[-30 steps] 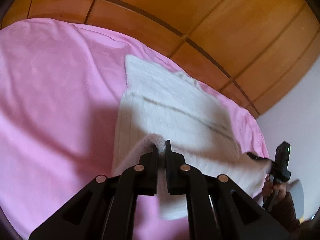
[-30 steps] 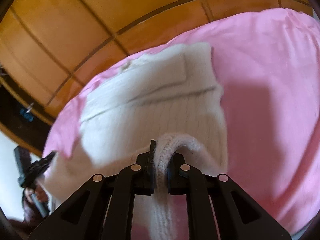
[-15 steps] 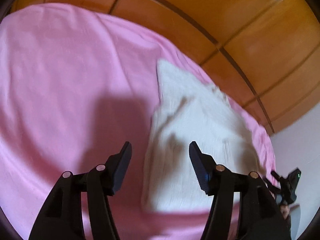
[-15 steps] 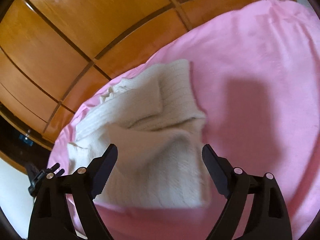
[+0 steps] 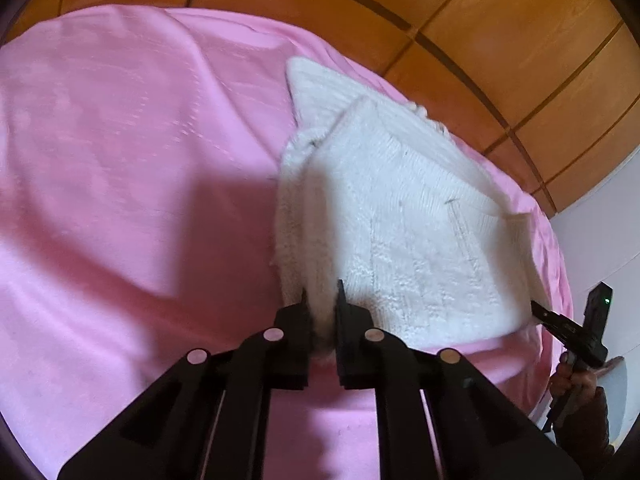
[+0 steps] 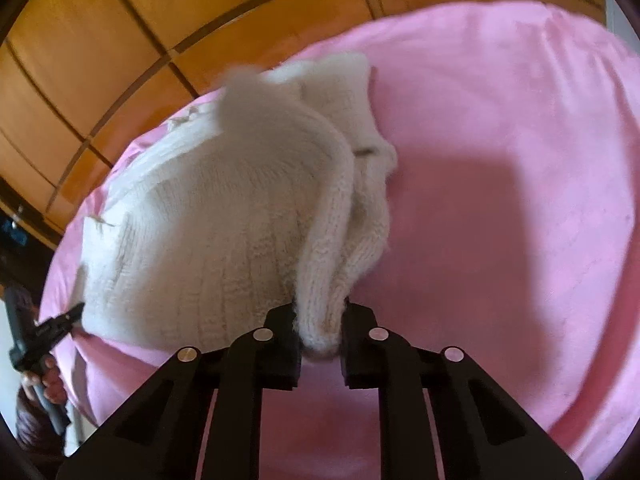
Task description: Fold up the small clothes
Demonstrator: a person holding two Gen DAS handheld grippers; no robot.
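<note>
A white knitted garment (image 5: 404, 220) lies folded on the pink bed sheet (image 5: 120, 184). My left gripper (image 5: 321, 300) is shut on the garment's near left corner. In the right wrist view my right gripper (image 6: 320, 312) is shut on the near right edge of the same garment (image 6: 224, 216), which bulges up from the sheet (image 6: 500, 200). The other gripper shows at the edge of each view, the right gripper (image 5: 538, 309) at the garment's right corner and the left gripper (image 6: 78, 310) at its left corner.
A wooden panelled headboard (image 5: 460, 20) runs behind the bed, also in the right wrist view (image 6: 160, 20). A white wall (image 5: 600, 240) is to the right. Bare pink sheet lies left of the garment.
Both grippers were shut on the garment a second ago, opened and let it drop half a second ago, and have now shut again on its near corners.
</note>
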